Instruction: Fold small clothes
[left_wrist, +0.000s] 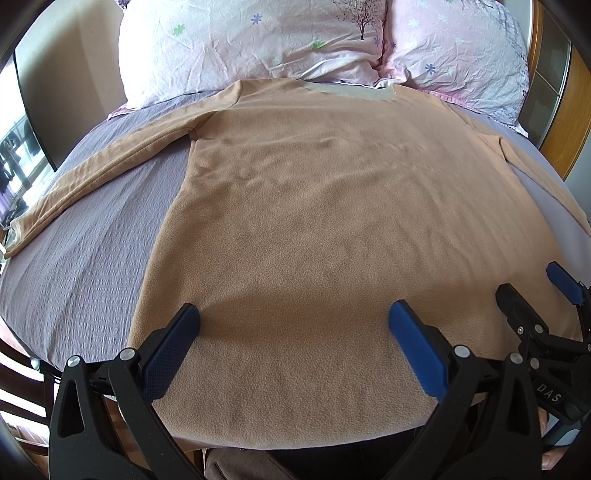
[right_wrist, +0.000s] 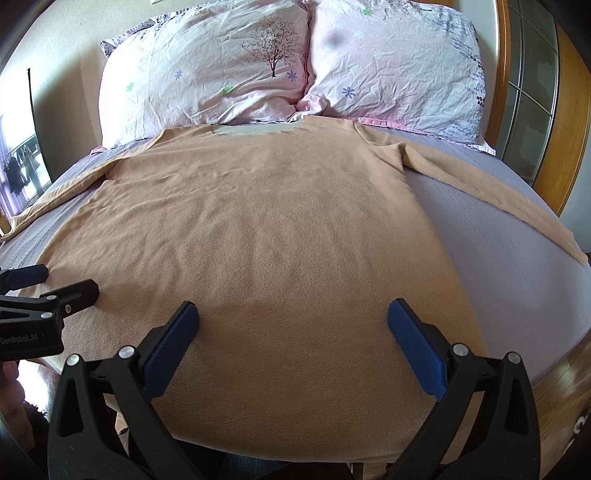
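Observation:
A tan long-sleeved fleece shirt (left_wrist: 314, 206) lies flat on the grey bedspread (left_wrist: 96, 229), collar toward the pillows, both sleeves spread out to the sides. It also shows in the right wrist view (right_wrist: 266, 229). My left gripper (left_wrist: 293, 317) is open and empty, just above the shirt's hem at its left part. My right gripper (right_wrist: 293, 317) is open and empty above the hem at its right part. The right gripper shows at the right edge of the left wrist view (left_wrist: 532, 291); the left gripper shows at the left edge of the right wrist view (right_wrist: 55, 280).
Two pink floral pillows (right_wrist: 207, 70) (right_wrist: 399, 62) lie at the head of the bed. A wooden frame with glass panels (right_wrist: 532, 92) stands along the right side. A window (left_wrist: 18, 158) is at the left. The bed's near edge is just under the grippers.

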